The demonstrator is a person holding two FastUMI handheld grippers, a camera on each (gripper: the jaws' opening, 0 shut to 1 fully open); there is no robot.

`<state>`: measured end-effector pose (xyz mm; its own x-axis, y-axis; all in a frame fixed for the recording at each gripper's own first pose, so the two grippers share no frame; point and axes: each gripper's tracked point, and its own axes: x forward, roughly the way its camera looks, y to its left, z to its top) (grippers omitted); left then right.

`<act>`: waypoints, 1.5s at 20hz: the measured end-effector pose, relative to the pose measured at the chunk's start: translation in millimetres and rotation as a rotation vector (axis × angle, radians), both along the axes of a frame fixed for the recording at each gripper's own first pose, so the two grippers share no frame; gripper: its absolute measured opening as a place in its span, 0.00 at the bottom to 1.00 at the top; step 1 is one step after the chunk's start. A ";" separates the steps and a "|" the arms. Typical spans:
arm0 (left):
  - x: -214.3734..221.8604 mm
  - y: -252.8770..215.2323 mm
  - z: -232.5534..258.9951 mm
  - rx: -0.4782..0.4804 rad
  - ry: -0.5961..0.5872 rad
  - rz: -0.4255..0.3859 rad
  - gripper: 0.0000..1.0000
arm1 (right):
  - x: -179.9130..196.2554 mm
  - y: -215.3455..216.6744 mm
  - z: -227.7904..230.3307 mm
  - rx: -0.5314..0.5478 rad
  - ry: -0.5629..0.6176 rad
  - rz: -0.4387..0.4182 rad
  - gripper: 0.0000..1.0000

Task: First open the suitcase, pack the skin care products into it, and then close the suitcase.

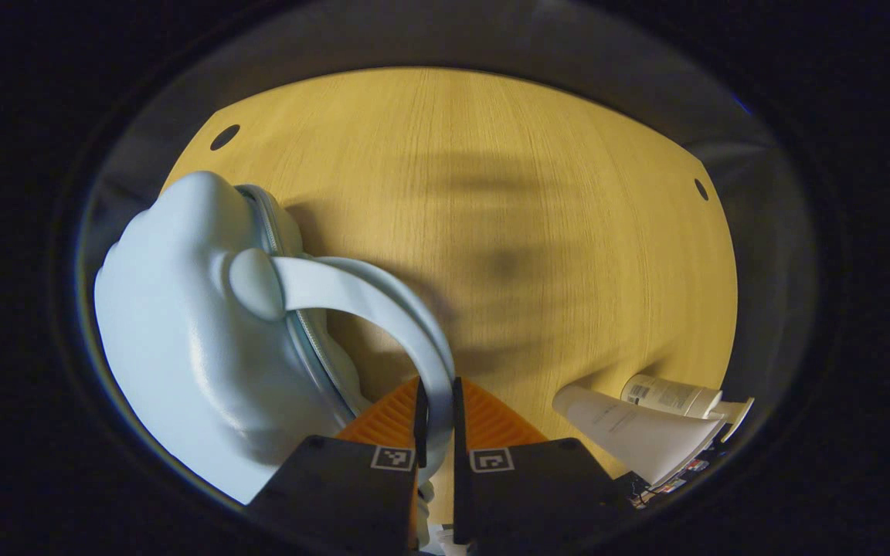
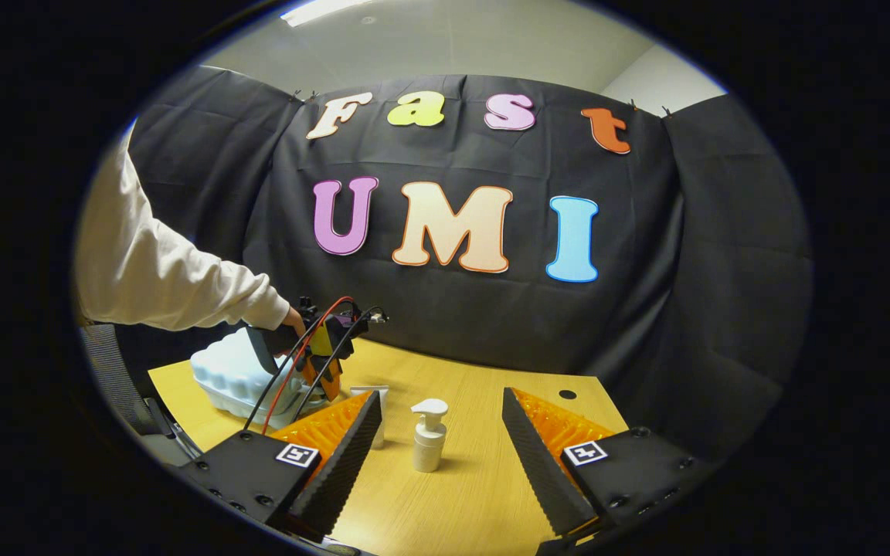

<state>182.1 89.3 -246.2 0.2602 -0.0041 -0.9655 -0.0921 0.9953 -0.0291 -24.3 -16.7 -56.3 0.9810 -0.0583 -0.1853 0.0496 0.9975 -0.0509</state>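
Note:
A pale blue hard-shell suitcase [image 1: 182, 340] lies at the left of the wooden table [image 1: 538, 232], its two halves together along the zipper. Its curved handle [image 1: 368, 297] arches down between the fingers of my left gripper [image 1: 438, 384], which is shut on it. A white tube [image 1: 630, 432] and a small white bottle [image 1: 669, 395] lie to the right. In the right gripper view, my right gripper [image 2: 441, 395] hovers open over the table, with a white pump bottle [image 2: 428, 436] standing just beyond its fingers. The suitcase [image 2: 229, 374] and the left gripper [image 2: 321, 351] sit farther left.
A person's white sleeve [image 2: 159, 286] reaches in from the left to hold the left gripper, with red and black cables [image 2: 290, 378] trailing from it. A white tube [image 2: 379, 421] stands partly behind my right gripper's left finger. The table [image 2: 476, 479] has small round holes near its corners.

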 end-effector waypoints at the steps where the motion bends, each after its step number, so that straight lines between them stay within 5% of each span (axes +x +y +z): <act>1: 0.7 0.8 0.2 0.002 0.004 -0.010 0.07 | 0.2 -0.5 -0.6 -0.005 0.001 0.000 0.99; 14: 4.5 -9.1 36.6 -0.136 -0.062 -0.012 0.00 | 5.8 4.3 -3.9 0.000 0.006 0.002 0.99; 20: -14.3 -1.4 120.5 -0.316 -0.223 0.021 0.00 | 7.9 10.5 -2.2 0.001 0.000 0.024 1.00; 25: -51.4 51.4 213.1 -0.403 -0.412 0.073 0.00 | 15.9 23.2 4.4 -0.001 -0.020 0.061 0.99; 30: -117.3 132.8 252.9 -0.402 -0.530 0.160 0.00 | 24.4 38.2 9.8 0.017 -0.048 0.092 0.99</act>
